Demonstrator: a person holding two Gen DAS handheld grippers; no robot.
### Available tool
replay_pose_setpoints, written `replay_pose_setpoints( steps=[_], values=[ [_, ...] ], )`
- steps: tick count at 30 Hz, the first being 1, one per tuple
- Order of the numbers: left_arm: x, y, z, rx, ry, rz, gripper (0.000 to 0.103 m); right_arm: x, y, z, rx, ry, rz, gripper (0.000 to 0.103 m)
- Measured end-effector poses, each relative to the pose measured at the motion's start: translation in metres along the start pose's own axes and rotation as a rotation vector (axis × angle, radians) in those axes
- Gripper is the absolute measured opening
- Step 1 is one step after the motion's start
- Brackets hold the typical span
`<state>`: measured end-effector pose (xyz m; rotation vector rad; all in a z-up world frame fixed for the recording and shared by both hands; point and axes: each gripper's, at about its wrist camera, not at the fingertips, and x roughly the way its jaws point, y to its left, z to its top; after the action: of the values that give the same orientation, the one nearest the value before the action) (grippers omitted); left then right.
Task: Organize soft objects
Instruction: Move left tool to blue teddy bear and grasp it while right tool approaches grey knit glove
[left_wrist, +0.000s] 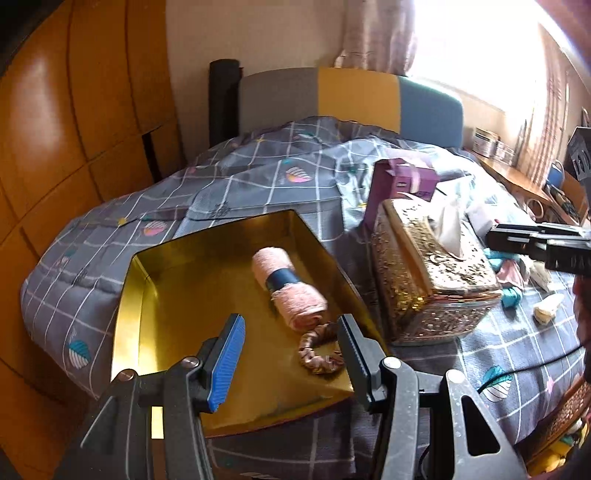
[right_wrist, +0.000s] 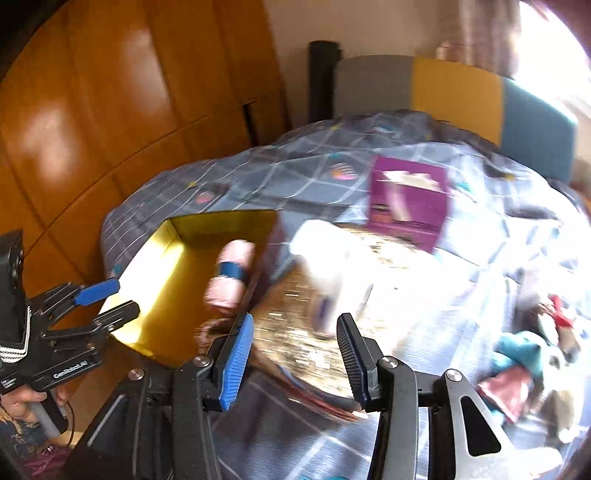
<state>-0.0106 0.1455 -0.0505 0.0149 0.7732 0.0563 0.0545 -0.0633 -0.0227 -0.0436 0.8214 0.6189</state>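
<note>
A gold tin box (left_wrist: 184, 295) lies open on the bed. Inside it are a rolled pink towel with a blue band (left_wrist: 288, 284) and a pink scrunchie (left_wrist: 319, 350) near its front right corner. My left gripper (left_wrist: 291, 354) is open and empty, just above the box's front, with the scrunchie beside its right finger. In the blurred right wrist view, my right gripper (right_wrist: 295, 354) is open and empty over the gold tissue box (right_wrist: 325, 314); the tin (right_wrist: 177, 273), the towel (right_wrist: 231, 275) and the left gripper (right_wrist: 107, 299) show at left.
A glittery gold tissue box (left_wrist: 432, 273) stands right of the tin, with a purple box (left_wrist: 400, 184) behind it. Teal, pink and white soft items (left_wrist: 517, 280) lie scattered on the grey checked quilt (left_wrist: 240, 184) at right. Wooden wardrobe doors (left_wrist: 74, 129) stand left of the bed.
</note>
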Motion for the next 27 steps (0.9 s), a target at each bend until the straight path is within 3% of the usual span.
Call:
replay_pose_setpoints(
  steps=[9,20,24,27],
  values=[
    [-0.006,-0.039,0.011,0.1,-0.021,-0.044,0.053,-0.043,-0.083,-0.017,0.164,-0.059,-0.159,0.049],
    [-0.013,-0.11,0.037,0.256,-0.062,-0.138,0.053,-0.087,-0.208,-0.054,0.429,-0.125,-0.445,0.052],
    [-0.016,-0.144,0.05,0.323,-0.074,-0.198,0.053,-0.096,-0.255,-0.08,0.562,-0.135,-0.541,0.052],
    [-0.016,-0.174,0.06,0.372,-0.071,-0.26,0.053,-0.101,-0.287,-0.104,0.731,-0.113,-0.573,0.052]
  ],
)
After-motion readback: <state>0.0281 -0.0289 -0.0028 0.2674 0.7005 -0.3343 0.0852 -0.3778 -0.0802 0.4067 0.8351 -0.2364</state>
